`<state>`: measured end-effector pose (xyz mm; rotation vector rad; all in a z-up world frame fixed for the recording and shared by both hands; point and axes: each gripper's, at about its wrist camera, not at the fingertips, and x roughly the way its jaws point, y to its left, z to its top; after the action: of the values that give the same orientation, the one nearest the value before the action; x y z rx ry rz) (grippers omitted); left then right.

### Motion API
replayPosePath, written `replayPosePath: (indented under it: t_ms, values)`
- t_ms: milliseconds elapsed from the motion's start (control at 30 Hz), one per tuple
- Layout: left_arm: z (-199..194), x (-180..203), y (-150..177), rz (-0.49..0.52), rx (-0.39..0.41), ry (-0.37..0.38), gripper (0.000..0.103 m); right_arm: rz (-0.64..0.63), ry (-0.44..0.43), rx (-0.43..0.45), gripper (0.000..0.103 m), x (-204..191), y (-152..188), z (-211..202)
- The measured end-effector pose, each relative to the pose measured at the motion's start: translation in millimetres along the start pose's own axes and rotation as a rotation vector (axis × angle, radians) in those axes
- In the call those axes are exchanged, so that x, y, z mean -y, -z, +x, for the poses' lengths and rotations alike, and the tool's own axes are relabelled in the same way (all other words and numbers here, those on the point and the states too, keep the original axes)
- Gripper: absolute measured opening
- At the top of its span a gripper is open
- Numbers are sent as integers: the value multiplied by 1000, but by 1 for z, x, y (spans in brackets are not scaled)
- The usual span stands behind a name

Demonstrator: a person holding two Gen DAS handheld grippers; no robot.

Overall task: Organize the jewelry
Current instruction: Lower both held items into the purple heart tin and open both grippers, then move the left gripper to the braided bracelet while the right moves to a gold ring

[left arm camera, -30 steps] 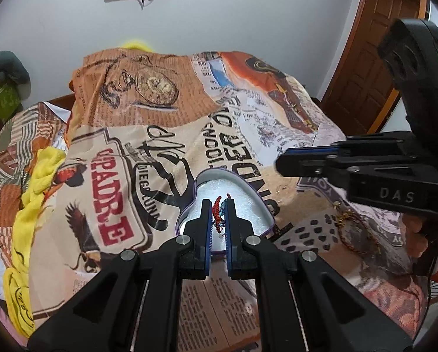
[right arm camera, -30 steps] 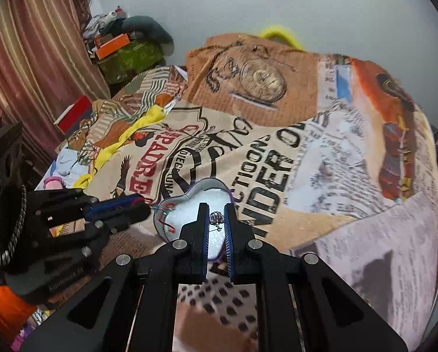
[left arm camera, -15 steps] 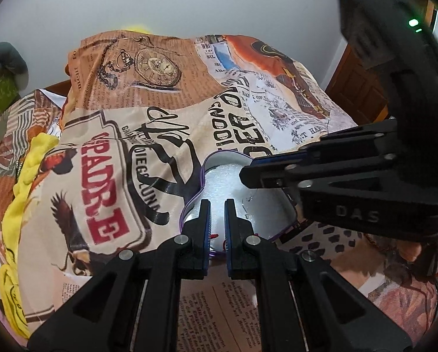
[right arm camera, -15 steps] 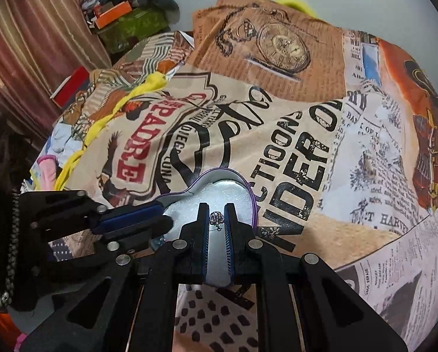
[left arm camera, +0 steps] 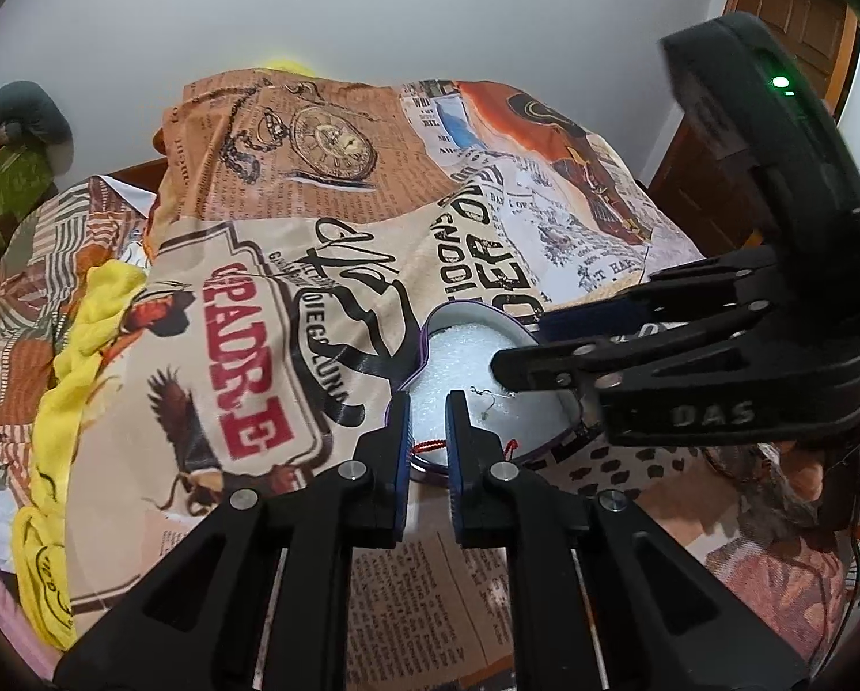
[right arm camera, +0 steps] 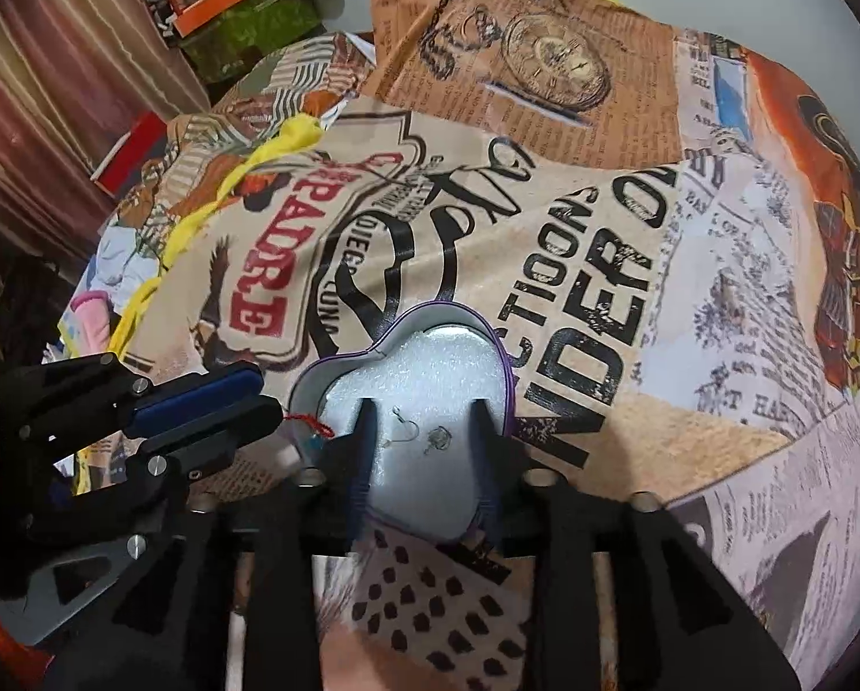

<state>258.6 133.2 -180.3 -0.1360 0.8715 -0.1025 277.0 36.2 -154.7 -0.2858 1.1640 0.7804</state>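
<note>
Two grippers over the heart tin (right arm camera: 309, 397): my right gripper (right arm camera: 420, 439) jaws spread around earrings (right arm camera: 436, 437); left gripper (left arm camera: 428, 412) jaws narrowly apart, empty.

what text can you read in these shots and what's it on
"DAS": moulded on the right claw body.
"PADRE", red: on the bedspread.
"CTIONS" and "NDER O", black, cut off: also on the bedspread.
Newsprint columns and the curved badge lettering there: too small to read.
</note>
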Motion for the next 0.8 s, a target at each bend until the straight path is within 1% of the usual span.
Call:
replayPosePath:
  t_ms: [167,200,333,467,533,600,700,767,800]
  values:
    - [-24,8,-4,8,31,-12,10,-5,38,69,37,-4,8,-33]
    - [-28,10,-4,11,36,-13,11,-7,47,83,37,-4,9,-40]
    - [-49,27,-8,37,69,-14,21,-7,81,144,37,-2,21,-71]
    - [-66,50,-11,72,91,-7,22,15,109,216,37,7,39,-107]
    - [-71,62,-11,86,98,-2,29,28,122,246,37,13,49,-122]
    - [-74,77,-11,99,104,10,34,39,138,269,37,18,58,-134]
    - [-69,99,-10,116,86,37,36,60,160,292,39,30,76,-149]
    - [-63,113,-9,123,64,54,41,77,169,297,40,41,89,-156]
    - [-58,120,-8,124,53,59,49,83,172,298,40,45,94,-157]
